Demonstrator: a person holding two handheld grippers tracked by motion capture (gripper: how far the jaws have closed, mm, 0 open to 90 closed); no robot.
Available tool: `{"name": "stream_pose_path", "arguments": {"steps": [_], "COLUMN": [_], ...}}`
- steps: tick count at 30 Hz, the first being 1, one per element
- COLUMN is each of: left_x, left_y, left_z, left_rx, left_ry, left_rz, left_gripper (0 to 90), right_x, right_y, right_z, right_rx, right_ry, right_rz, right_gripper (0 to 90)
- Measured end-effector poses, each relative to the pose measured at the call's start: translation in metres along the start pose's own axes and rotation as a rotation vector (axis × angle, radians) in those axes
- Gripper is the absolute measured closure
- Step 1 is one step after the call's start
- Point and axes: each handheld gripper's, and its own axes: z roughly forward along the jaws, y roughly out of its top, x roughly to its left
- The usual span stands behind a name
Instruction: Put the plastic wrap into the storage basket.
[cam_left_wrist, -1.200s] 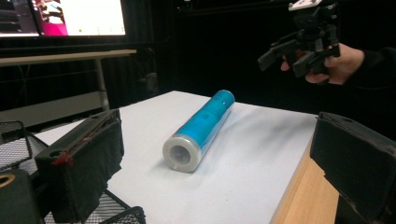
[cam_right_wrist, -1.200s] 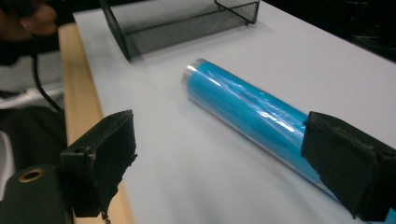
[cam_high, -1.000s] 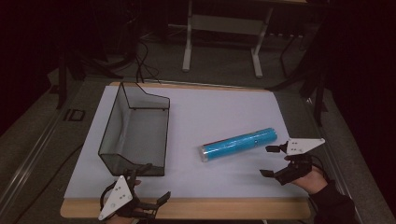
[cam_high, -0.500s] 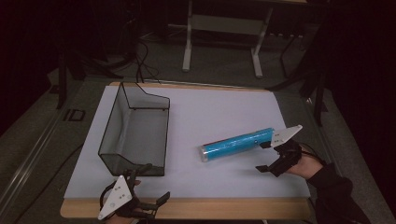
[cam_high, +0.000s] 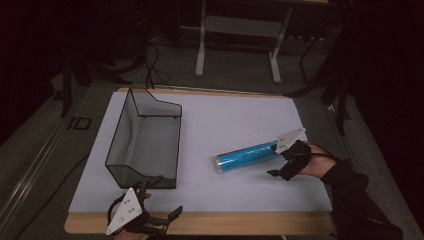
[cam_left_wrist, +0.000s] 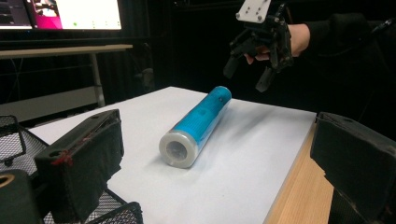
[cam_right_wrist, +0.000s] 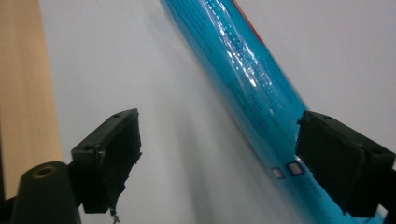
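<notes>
On the white table (cam_high: 225, 125), the blue tube (cam_high: 246, 156) lies on its side to the right of the wire basket (cam_high: 145, 145). My right gripper (cam_high: 278, 161) hovers at the tube's far right end, jaws spread and just now narrowing, clasping nothing. My left gripper (cam_high: 161, 207) waits at the near edge by the basket, jaws wide apart and empty.
</notes>
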Motion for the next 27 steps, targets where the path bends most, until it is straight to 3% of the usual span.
{"name": "stream_pose_path", "arguments": {"steps": [4,15,23,27], "left_x": [0.000,0.000,-0.002,-0.002], "left_y": [-0.001,-0.002,-0.003,-0.004], "left_z": [0.000,-0.001,-0.003,-0.004], "left_rx": [0.003,0.015,0.021,0.026], "left_ry": [0.001,0.009,0.019,0.023], "left_rz": [-0.002,-0.005,-0.008,-0.014], "left_gripper": [3.3,3.3,3.3,3.3], "right_x": [-0.003,-0.016,-0.021,-0.024], "right_y": [0.013,0.046,0.053,0.050], "right_z": [0.004,0.027,0.059,0.076], "right_rx": [0.030,0.110,0.192,0.244], "right_ry": [-0.026,-0.006,-0.003,0.004], "right_rz": [-0.054,-0.154,-0.228,-0.236], "right_gripper": [14.2,14.4,17.0,17.0]}}
